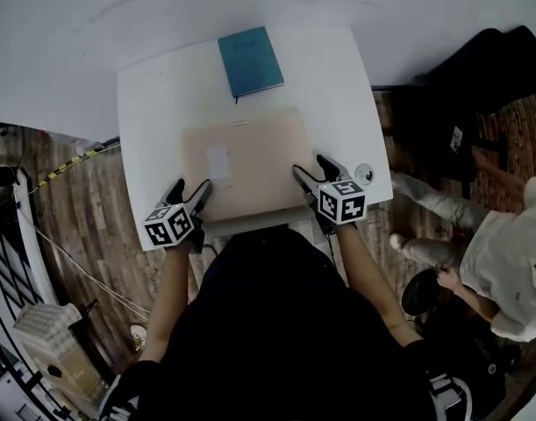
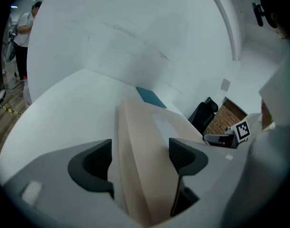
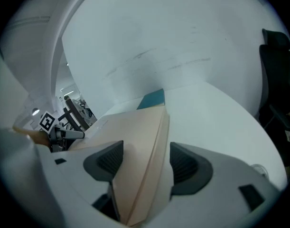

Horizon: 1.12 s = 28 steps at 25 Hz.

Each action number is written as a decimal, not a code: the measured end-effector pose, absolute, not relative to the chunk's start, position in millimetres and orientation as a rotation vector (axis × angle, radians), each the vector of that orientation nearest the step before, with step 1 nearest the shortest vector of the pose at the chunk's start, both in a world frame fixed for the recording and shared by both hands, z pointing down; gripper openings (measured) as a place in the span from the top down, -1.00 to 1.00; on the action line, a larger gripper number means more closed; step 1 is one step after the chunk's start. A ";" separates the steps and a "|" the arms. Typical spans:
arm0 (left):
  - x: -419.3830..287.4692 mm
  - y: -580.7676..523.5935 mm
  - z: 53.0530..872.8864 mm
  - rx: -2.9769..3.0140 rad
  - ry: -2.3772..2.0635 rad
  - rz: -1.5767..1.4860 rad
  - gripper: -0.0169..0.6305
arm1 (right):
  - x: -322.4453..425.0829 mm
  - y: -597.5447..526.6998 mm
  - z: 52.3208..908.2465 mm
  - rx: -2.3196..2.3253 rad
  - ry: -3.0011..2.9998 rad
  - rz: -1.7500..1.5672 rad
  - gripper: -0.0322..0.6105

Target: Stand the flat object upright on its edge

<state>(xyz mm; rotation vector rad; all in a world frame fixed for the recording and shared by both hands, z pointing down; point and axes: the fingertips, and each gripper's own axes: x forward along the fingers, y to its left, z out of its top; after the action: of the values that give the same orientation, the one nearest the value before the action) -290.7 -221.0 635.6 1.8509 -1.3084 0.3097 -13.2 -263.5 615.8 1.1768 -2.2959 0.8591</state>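
- The beige flat object point(image 1: 250, 160) lies flat on the white surface point(image 1: 153, 103), its near edge at the surface's near side.
- The left gripper point(image 1: 190, 189) is at the object's near left corner. Its jaws are spread, with the object's edge point(image 2: 140, 156) between the pads, not clamped.
- The right gripper point(image 1: 315, 170) is at the near right corner, jaws likewise apart around the edge point(image 3: 135, 141), no squeeze visible.
- A teal notebook point(image 1: 250, 61) lies just beyond the object's far edge.
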 end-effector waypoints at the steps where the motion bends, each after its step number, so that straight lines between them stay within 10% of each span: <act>1: -290.5 -221.2 636.6 1.845 -1.299 0.307 -0.18 | -13.2 -263.8 617.3 1.174 -2.295 0.878 0.05; 28: -283.1 -224.5 616.5 1.789 -1.301 0.337 0.11 | -11.2 -256.9 620.8 1.176 -2.252 1.126 0.23</act>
<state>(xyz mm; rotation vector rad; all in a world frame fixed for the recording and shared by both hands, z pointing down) -283.1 -224.5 616.5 1.7893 -1.3010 0.3367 -11.2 -256.9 620.8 1.1763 -2.2518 1.1256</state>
